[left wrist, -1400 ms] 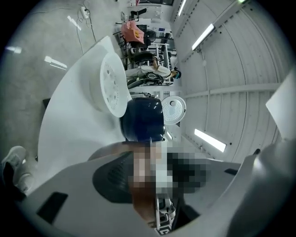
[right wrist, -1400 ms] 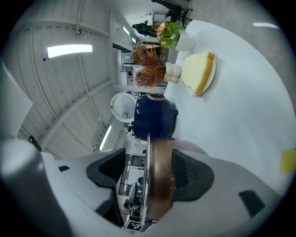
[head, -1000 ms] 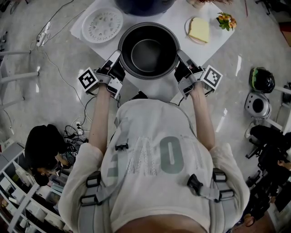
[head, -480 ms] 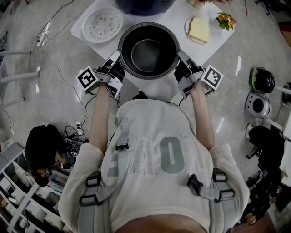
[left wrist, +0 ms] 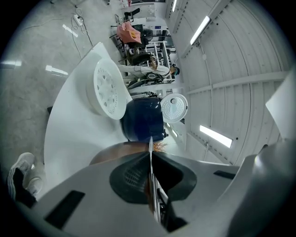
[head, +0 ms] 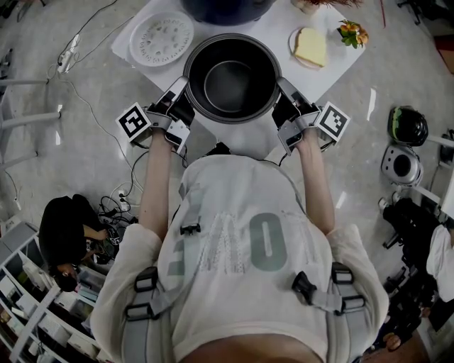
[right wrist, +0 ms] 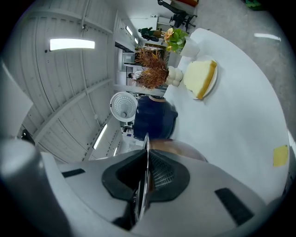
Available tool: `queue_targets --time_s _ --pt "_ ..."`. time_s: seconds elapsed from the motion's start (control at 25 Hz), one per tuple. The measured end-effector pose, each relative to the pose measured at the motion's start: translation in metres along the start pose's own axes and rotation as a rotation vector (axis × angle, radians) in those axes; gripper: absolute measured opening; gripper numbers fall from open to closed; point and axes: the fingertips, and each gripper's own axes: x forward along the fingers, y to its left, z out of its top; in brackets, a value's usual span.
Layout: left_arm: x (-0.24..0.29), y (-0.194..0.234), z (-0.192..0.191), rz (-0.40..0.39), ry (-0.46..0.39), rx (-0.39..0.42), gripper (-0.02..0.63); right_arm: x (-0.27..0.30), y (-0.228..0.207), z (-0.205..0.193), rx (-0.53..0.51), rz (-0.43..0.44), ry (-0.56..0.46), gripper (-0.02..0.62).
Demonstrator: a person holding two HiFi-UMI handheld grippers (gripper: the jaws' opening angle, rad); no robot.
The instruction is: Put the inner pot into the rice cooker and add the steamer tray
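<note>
Two tools clamp the pot (head: 232, 78) by its rim, one on each side. The left tool (head: 183, 91) grips the rim at the pot's left and the right tool (head: 279, 91) grips it at the pot's right. In each gripper view the thin metal edge runs upright between the jaws, which are pressed tight against it. Both tools point roughly level, and a hand is behind each marker cube.

The pot is dark inside, holds nothing, and sits at the near edge of the white worktop (head: 280, 21), directly in front of the person. It is outside the cooker (head: 227, 8), a dark blue body just beyond it at the far edge. The cooker's lid (left wrist: 174, 107) stands raised, its white perforated inner disc facing forward.

The tray (head: 161, 37), white, round and full of holes, lies on the worktop to the left of the cooker, near the pot but not touching it. On the far right a plate (head: 311, 46) carries a pale yellow wedge, with flowers (head: 352, 32) just beside it. A small yellow note (right wrist: 279, 155) lies on the worktop at the right.
</note>
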Motion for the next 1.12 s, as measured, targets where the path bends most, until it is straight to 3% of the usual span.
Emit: queue_targets --time_s 0.48,0.84,1.12 --pt "0.015 -0.049 0.028 -0.033 -0.030 -0.002 0.034 0.015 0.054 0.022 0.008 0.051 -0.091 0.014" --pt "0.037 -0.118 0.054 -0.087 -0.042 0.008 0.032 0.028 0.119 0.053 0.007 0.108 -0.137 0.014" --pt "0.072 -0.201 0.119 -0.134 -0.046 0.040 0.034 0.078 0.206 0.102 0.002 0.153 -0.180 0.015"
